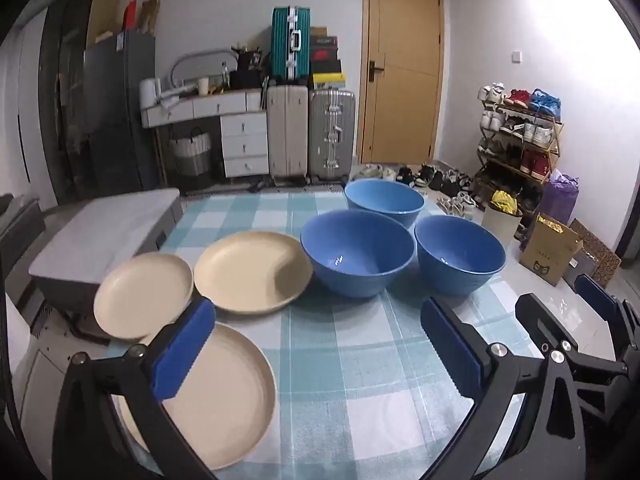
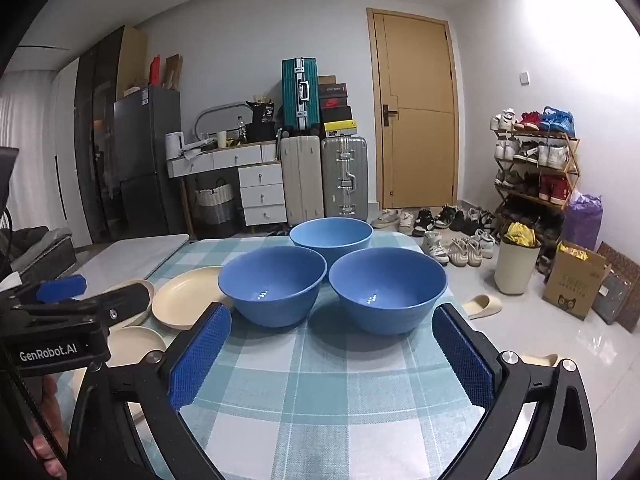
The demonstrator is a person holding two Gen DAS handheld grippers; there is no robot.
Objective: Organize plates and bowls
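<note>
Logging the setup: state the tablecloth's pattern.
The tablecloth is a teal, pale-blue and white check, clearest in the right wrist view.

Checked tablecloth bears three plates and three bowls.

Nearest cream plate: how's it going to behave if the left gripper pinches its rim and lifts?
The plate looks rigid and matte, probably plastic or wheat-straw, so likely light and not fragile. Its rim is low and sloped, so the pads may slip off. Pinched at one edge, it will probably tilt; on the checked cloth it may slide.
</note>
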